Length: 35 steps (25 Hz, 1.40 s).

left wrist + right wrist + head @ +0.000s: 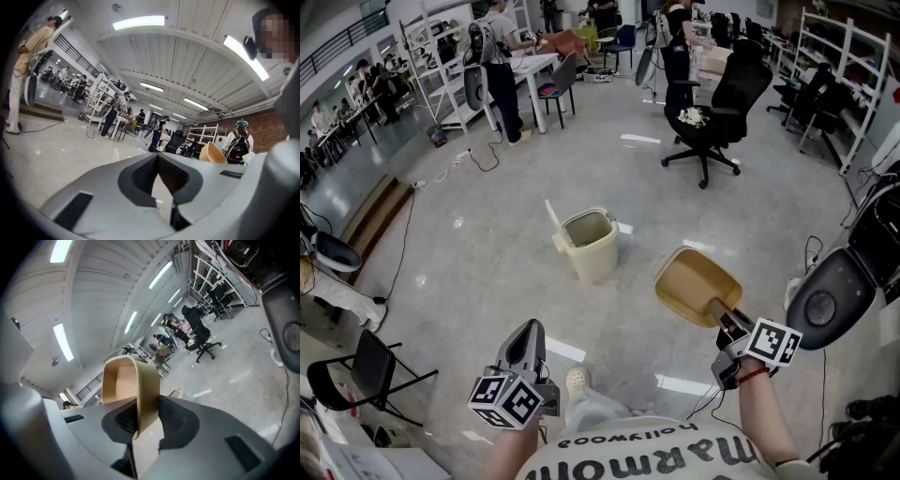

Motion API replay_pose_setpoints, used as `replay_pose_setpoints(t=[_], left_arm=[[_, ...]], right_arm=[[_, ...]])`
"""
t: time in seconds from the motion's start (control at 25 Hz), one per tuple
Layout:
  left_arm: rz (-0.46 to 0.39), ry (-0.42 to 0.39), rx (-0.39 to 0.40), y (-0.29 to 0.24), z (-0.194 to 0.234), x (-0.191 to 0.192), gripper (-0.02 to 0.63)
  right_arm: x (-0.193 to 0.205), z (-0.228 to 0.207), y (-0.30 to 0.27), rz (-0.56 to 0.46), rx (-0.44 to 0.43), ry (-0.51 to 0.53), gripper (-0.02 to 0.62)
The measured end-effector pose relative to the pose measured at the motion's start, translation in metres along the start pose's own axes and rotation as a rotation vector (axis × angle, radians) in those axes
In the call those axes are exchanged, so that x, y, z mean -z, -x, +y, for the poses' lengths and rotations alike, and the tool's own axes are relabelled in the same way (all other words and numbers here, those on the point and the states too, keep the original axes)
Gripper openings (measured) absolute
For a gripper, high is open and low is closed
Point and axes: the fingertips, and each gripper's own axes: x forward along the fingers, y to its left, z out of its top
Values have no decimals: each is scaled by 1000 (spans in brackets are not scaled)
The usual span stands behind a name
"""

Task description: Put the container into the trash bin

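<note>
A cream trash bin (591,246) stands on the grey floor ahead of me, its lid tipped up at the left. My right gripper (725,322) is shut on the rim wall of a tan paper container (697,286), which it holds in the air to the right of the bin and nearer to me. In the right gripper view the container (129,387) stands on edge between the pads, with the bin (176,393) small beyond it. My left gripper (525,345) hangs low at the left, shut and empty. The left gripper view shows its tips (158,158) together and the container (212,153) off to the right.
A black office chair (717,103) stands beyond the bin. A dark round fan-like unit (825,300) sits close at my right, a black folding chair (366,370) at my lower left. People work at a white table (530,67) far left. Cables (441,173) trail across the floor.
</note>
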Motion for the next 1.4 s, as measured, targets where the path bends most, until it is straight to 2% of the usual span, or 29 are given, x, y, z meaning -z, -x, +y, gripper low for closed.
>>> replay_pose_setpoints(t=[0.24, 0.6, 0.8, 1.0, 1.08, 1.24, 1.4], left_arm=[[3, 5, -3, -15, 10, -10, -5], [26, 11, 14, -54, 58, -30, -5], [30, 8, 77, -94, 97, -53, -5], [89, -21, 170, -124, 137, -81, -6], [118, -21, 173, -134, 157, -85, -6], [168, -70, 175, -155, 185, -84, -6], [154, -27, 166, -176, 201, -81, -6]], right_arm=[[-7, 1, -19, 11, 10, -2, 86], [-8, 10, -76, 13, 40, -19, 86], [-11, 25, -127, -5, 52, -44, 86], [-21, 47, -173, -36, 95, -56, 86], [-22, 52, -192, -52, 108, -64, 86], [-17, 53, -220, -63, 144, -78, 86], [-9, 44, -232, -39, 183, -90, 86]])
